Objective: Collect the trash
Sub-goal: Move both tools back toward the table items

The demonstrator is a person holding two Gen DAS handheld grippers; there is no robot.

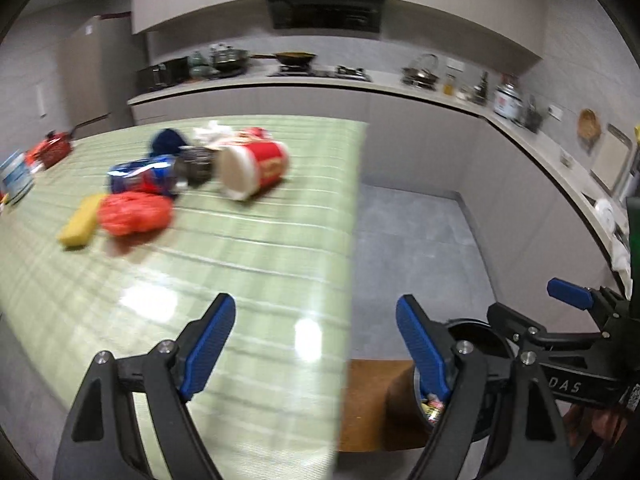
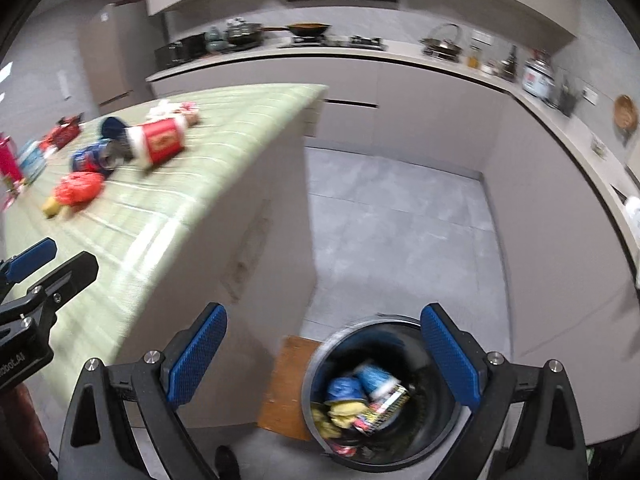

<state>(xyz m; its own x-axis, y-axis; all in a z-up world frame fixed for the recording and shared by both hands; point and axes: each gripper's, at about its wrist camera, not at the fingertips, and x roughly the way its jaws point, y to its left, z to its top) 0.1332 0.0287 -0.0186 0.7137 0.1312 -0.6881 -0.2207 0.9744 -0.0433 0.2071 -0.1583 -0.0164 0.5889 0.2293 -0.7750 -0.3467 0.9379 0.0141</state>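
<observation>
Trash lies in a pile on the green table [image 1: 248,264]: a red paper cup [image 1: 256,166] on its side, a crushed blue can [image 1: 142,178], a red crumpled bag [image 1: 134,212], a yellow sponge [image 1: 78,222] and a dark blue cup [image 1: 166,142]. My left gripper [image 1: 316,344] is open and empty above the table's near right edge. My right gripper [image 2: 324,360] is open and empty above a black trash bin [image 2: 384,396] on the floor, which holds several wrappers and blue packets. The cup [image 2: 160,142] and can [image 2: 94,156] also show in the right wrist view.
A wooden board [image 2: 288,388] lies on the floor beside the bin. A red box [image 1: 52,150] and a container [image 1: 16,176] stand at the table's far left. A kitchen counter [image 1: 400,88] with pots runs along the back and right walls.
</observation>
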